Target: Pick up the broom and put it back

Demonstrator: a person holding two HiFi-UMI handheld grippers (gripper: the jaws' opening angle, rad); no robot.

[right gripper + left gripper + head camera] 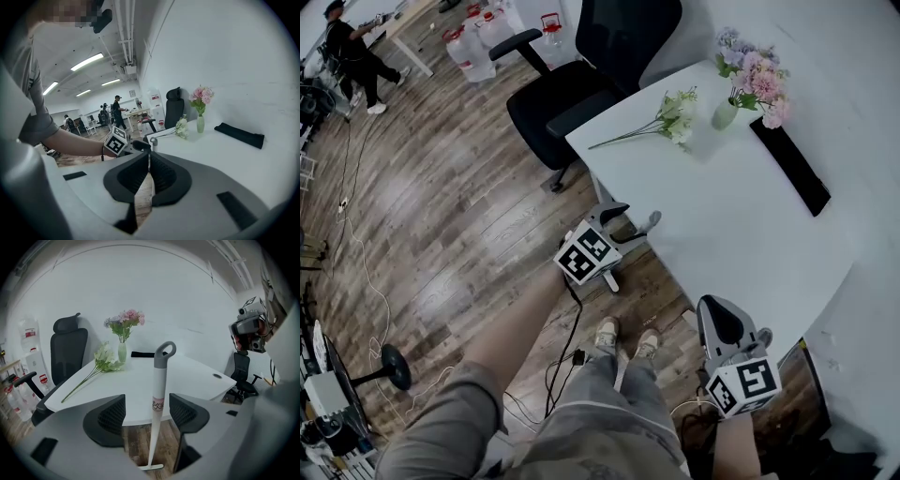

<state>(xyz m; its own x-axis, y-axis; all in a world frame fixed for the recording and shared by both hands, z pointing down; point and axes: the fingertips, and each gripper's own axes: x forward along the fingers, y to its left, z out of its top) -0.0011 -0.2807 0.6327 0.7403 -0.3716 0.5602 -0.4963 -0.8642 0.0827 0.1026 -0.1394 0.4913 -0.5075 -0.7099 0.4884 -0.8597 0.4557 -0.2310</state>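
Observation:
The broom [158, 397] has a white handle with a grey loop on top. It stands upright on the wooden floor against the edge of the white table [197, 376]. My left gripper [147, 414] is open around the handle; the black pads stand clear of it on both sides. From the head view, the left gripper [628, 225] is at the table's near corner, with the broom's grey loop [651, 222] just beside it. My right gripper [727, 323] hangs lower right by the table edge. Its jaws [149, 173] are shut on nothing, and the broom's loop [153, 140] shows beyond them.
On the table are a vase of pink flowers [727, 112], a loose white flower stem [661, 122] and a black pouch [792, 164]. A black office chair [572, 84] stands at the table's far side. Cables [567, 347] lie near my feet. Water jugs [473, 42] stand far off.

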